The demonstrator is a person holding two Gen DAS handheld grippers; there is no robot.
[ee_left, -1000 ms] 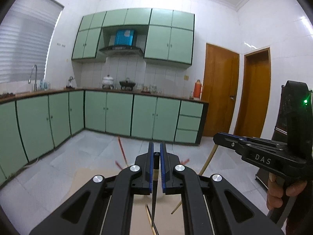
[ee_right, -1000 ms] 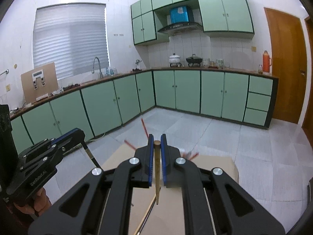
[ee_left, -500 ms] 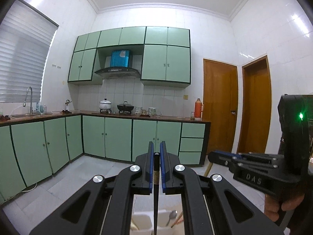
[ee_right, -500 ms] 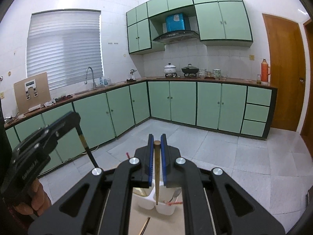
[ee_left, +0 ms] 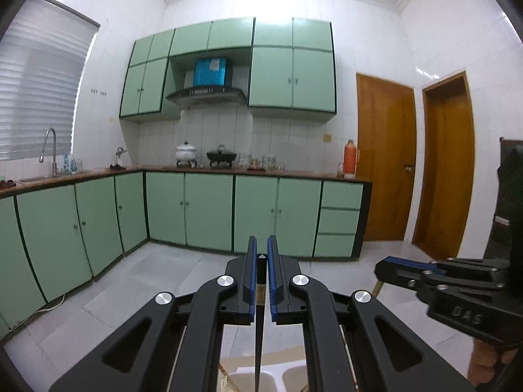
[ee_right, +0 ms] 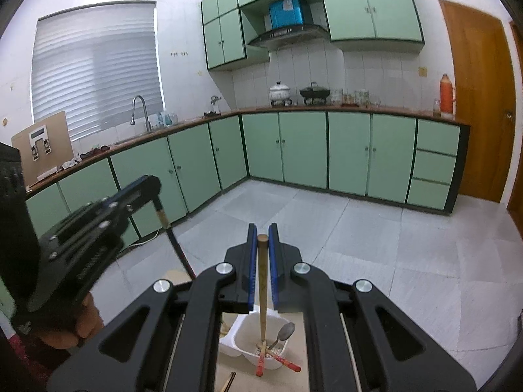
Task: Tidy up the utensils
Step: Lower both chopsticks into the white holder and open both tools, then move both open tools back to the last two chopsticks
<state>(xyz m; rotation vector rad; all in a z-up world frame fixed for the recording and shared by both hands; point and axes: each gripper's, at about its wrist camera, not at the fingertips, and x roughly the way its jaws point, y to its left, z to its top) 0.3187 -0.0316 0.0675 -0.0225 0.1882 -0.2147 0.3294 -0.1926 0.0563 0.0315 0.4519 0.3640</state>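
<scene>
Right gripper [ee_right: 262,263] is pinching a light, stiff wooden chopstick [ee_right: 262,297] near its top at lower centre over the white holder [ee_right: 243,348], left gripper [ee_left: 261,276] clamping a dark chopstick [ee_left: 259,336] likewise.

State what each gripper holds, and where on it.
Left gripper: dark chopstick, near its top end. Right gripper: wooden chopstick, near its top end.

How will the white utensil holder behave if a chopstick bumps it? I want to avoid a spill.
The white utensil holder looks like thin plastic, so it is probably light and may slide on the cardboard. The spoon and red chopsticks lean over its rim, which could make it tip that way.
</scene>
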